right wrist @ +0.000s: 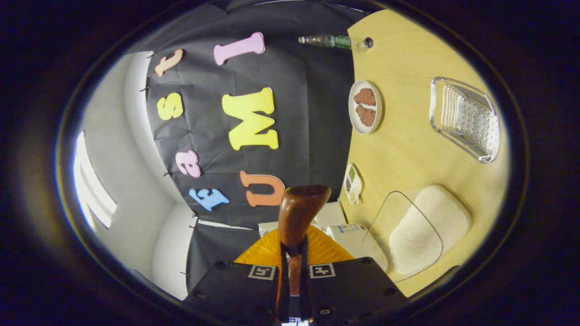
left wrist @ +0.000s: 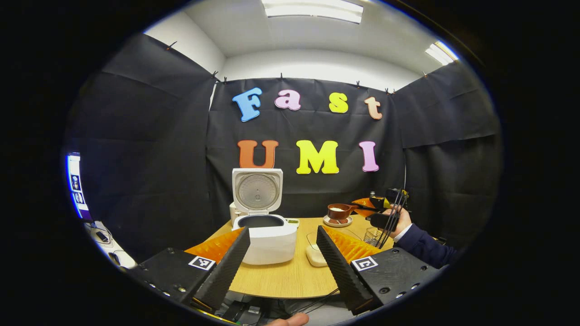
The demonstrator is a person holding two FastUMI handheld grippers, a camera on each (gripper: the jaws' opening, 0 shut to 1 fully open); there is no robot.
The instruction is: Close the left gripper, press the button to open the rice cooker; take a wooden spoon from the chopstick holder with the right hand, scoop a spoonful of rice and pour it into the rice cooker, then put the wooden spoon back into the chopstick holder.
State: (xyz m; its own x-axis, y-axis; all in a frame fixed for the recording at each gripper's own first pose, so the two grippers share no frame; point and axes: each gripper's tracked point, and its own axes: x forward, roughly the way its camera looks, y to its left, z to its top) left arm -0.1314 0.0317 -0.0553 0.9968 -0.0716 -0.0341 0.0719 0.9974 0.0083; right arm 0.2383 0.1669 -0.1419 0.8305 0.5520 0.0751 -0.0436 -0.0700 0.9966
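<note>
- Rice cooker [left wrist: 267, 235]: white, on the round wooden worktop [left wrist: 290, 276], lid [left wrist: 257, 189] standing upright and open, dark inner pot exposed.
- Left tool [left wrist: 283, 253]: fingers spread wide apart, nothing between them, hanging near the worktop's front edge with the rice cooker seen through the gap.
- Right tool [right wrist: 293, 271]: fingers drawn close together and clamped on the handle of the wooden spoon [right wrist: 300, 213]; the spoon's bowl juts forward past the fingertips.
- In the left gripper view, the right tool [left wrist: 385, 213] sits at the far right of the worktop, held by a hand [left wrist: 401, 219] in a dark sleeve [left wrist: 423, 246], with the spoon over a brown bowl [left wrist: 339, 211] holding white rice, on a saucer [left wrist: 337, 222].
- Wire chopstick holder [left wrist: 372, 235]: on the worktop below that hand.
- Cream pad [left wrist: 315, 256]: lying on the worktop just right of the rice cooker.
- Right gripper view, rolled sideways: plate [right wrist: 365, 107] with two brown pieces, clear tray [right wrist: 466, 118], plastic bottle [right wrist: 333, 41] lying at the worktop's edge.
</note>
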